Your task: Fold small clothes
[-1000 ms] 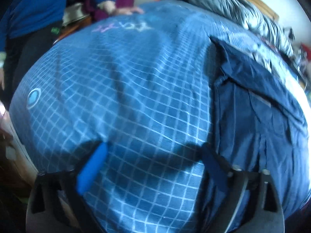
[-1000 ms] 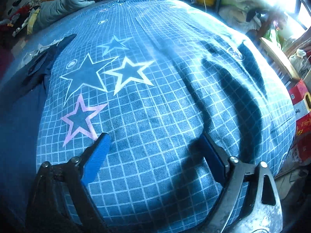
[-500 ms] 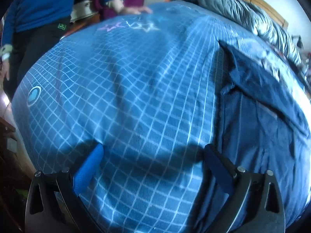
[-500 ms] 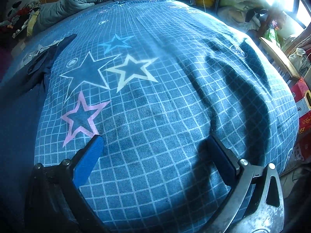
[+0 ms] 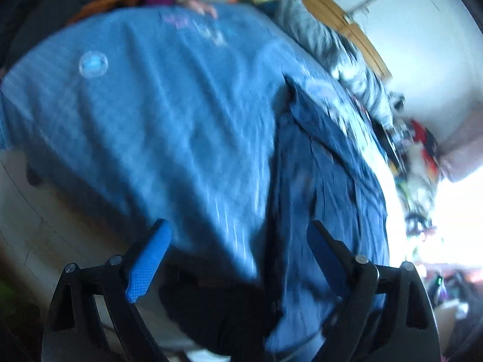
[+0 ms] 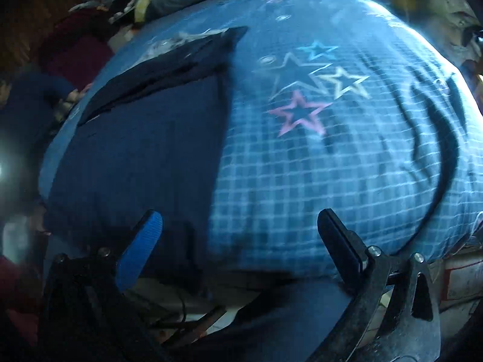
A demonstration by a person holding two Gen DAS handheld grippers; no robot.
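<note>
Navy garment (image 6: pixel 145 157) flat on checked bedspread (image 6: pixel 332 175), long axis running away, left claw (image 5: pixel 235 259) and right claw (image 6: pixel 238 241) spread wide, empty

The garment (image 6: pixel 142 150) lies flat on the bed (image 6: pixel 332 181), left of the stars (image 6: pixel 305 90), bedding (image 5: pixel 341 51) heaped behind.

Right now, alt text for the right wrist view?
A dark navy garment lies flat on a blue grid bedsheet printed with stars, left of them. The right gripper, jaws open and empty, hangs over the bed's near edge.
</note>
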